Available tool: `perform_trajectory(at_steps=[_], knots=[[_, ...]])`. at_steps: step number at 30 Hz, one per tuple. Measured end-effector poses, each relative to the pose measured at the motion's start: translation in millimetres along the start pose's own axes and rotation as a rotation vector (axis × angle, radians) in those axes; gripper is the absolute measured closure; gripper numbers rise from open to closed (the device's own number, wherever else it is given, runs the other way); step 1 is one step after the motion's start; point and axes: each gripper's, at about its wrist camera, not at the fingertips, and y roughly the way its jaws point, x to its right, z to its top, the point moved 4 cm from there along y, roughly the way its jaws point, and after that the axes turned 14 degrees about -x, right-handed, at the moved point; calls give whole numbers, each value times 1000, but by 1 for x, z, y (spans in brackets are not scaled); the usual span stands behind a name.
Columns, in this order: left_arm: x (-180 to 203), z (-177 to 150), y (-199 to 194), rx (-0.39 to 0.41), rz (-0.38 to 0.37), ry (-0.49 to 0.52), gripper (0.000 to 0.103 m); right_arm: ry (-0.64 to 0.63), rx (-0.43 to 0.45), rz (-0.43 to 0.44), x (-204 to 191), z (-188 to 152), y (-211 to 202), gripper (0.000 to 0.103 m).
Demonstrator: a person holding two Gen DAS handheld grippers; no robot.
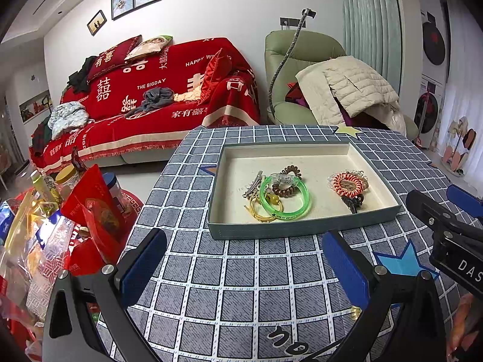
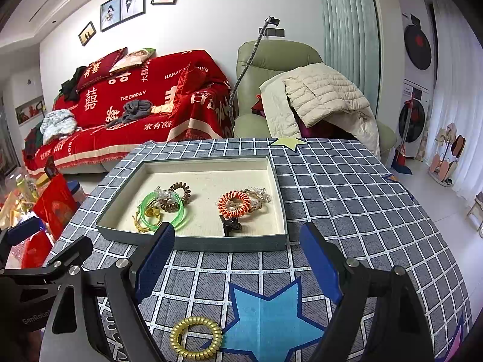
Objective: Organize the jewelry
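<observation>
A shallow grey-green tray (image 1: 302, 230) (image 2: 226, 245) sits on the checked tablecloth. Inside lie a green bangle (image 1: 288, 214) (image 2: 181, 211), a brown coil hair tie (image 1: 292, 169), yellow elastic bands (image 1: 259, 215), an orange coil hair tie (image 1: 338, 185) (image 2: 225, 203) and a black claw clip (image 1: 351, 204) (image 2: 230, 224). A gold coil hair tie (image 2: 176, 338) rests on the cloth beside a blue star, low between my right fingers. My left gripper (image 1: 244, 261) hovers open and empty in front of the tray. My right gripper (image 2: 238, 256) is open too, holding nothing.
Red packets, jars and bags (image 1: 90, 211) crowd the space left of the table. Beyond the far edge are a red-covered sofa (image 1: 157, 96) and a green armchair (image 1: 302, 60) with a quilted jacket. In the left wrist view the right gripper's body (image 1: 443, 220) shows at the right edge.
</observation>
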Motion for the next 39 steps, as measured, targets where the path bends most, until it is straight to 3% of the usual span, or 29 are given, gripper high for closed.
perform_trajectory(at_steps=[39], knots=[[-1, 0, 1, -10, -8, -6, 0, 8, -1, 0, 4, 0, 3, 16]])
